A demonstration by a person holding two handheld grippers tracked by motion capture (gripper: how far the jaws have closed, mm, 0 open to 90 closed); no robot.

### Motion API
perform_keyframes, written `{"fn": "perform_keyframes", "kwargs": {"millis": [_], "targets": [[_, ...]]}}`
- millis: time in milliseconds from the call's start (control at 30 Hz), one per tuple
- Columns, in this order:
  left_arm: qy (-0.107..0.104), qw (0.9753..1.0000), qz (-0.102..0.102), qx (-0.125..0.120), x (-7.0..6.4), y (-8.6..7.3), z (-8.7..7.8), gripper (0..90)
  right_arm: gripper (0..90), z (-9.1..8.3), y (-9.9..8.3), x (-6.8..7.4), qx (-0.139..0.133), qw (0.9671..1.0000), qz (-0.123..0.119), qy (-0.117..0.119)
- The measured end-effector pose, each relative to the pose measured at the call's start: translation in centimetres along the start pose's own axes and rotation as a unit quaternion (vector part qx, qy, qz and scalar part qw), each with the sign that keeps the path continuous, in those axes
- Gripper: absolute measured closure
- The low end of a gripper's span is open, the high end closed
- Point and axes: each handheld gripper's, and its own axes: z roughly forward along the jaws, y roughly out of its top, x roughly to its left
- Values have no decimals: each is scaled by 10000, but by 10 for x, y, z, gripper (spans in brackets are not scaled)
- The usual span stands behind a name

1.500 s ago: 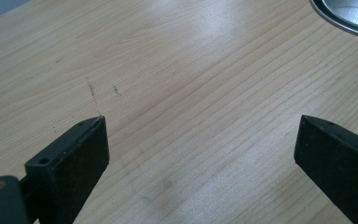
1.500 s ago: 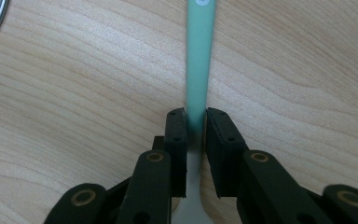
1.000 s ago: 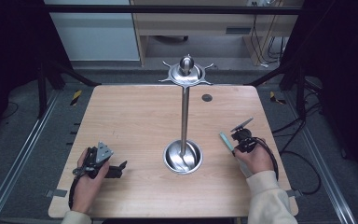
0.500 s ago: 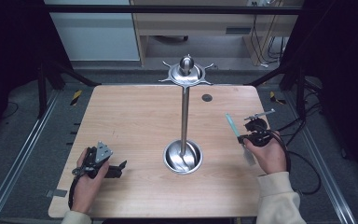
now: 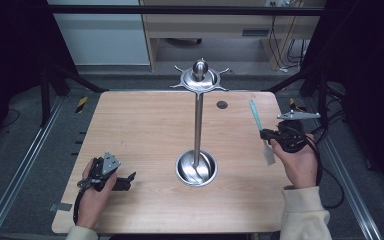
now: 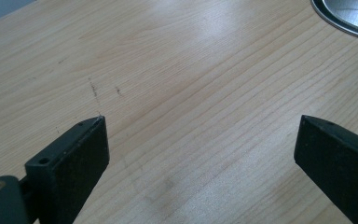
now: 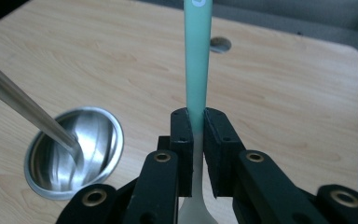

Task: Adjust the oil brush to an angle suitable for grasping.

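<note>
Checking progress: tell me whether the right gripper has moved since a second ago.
Yes. The right gripper carried the spatula toward the table's far edge.

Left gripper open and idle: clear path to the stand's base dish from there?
Probably yes. The left gripper sits open on bare table, with nothing between it and the base dish; the right gripper holds its spatula on the far side.

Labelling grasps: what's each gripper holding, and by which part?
Right gripper: shut on the teal-handled utensil, where the handle meets its whitish neck. Left gripper: open, nothing held.
</note>
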Motion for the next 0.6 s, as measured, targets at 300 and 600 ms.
{"fn": "perform_keyframes", "kwargs": {"millis": [300,600], "targets": [[-2,10000,8,-11,-1,1,0,27,826,-26,11,13,-635,9977,-187,154],[-6,10000,1,-11,-1,0,0,27,827,-42,15,17,-1063,9938,-279,196]]}}
